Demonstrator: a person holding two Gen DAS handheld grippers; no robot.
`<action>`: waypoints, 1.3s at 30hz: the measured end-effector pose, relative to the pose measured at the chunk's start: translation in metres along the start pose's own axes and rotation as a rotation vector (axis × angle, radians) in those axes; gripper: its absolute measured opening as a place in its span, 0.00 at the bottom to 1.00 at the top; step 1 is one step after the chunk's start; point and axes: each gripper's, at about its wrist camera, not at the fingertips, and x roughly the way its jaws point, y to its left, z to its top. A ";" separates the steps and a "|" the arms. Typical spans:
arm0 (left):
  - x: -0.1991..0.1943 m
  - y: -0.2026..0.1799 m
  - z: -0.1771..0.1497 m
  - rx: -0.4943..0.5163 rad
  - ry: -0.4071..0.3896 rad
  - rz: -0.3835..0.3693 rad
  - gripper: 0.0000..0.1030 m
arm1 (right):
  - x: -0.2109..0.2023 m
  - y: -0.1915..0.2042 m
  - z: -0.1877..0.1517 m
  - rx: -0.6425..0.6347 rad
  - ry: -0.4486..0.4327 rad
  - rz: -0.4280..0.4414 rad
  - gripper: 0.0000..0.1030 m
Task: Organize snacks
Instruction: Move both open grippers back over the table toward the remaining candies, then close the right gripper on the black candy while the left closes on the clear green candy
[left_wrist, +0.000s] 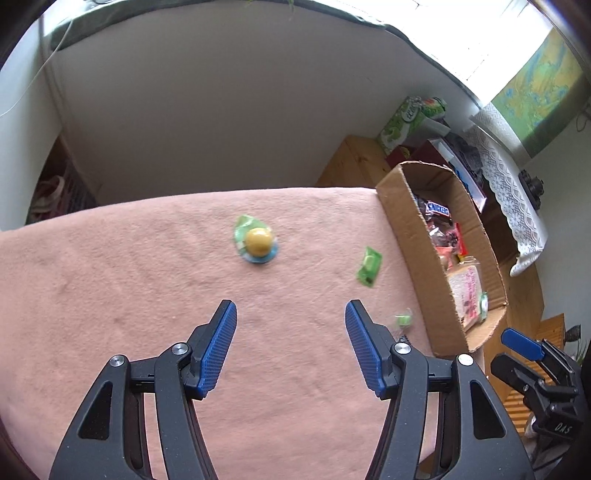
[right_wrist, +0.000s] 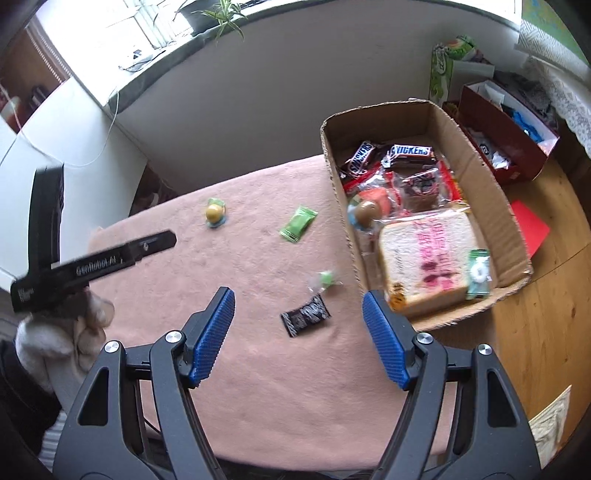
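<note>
So, both grippers empty, mid-cleanup: four snacks left on the pink table, rest boxed.

Right gripper (right_wrist: 298, 338) hovers, jaws wide open, over the black wrapper (right_wrist: 305, 319) near the front edge; I'd guess that's next, a drop and pinch. Left gripper (left_wrist: 291, 347), jaws open too, faces the yellow ball candy (left_wrist: 257, 243). The cardboard box (right_wrist: 491, 206) sits along the right edge.

A pink blanket (right_wrist: 258, 350) carries 4 loose sweets — and the cardboard box (right_wrist: 495, 206) at its edge.
</note>
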 end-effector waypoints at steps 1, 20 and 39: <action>0.000 0.004 0.000 -0.005 -0.002 0.000 0.59 | 0.004 0.001 0.002 0.010 0.001 0.004 0.72; 0.034 -0.016 -0.001 0.197 0.058 -0.172 0.48 | 0.065 0.000 -0.056 0.156 0.034 -0.090 0.47; 0.102 -0.112 -0.012 0.612 0.211 -0.406 0.30 | 0.089 -0.014 -0.072 0.271 -0.057 -0.134 0.36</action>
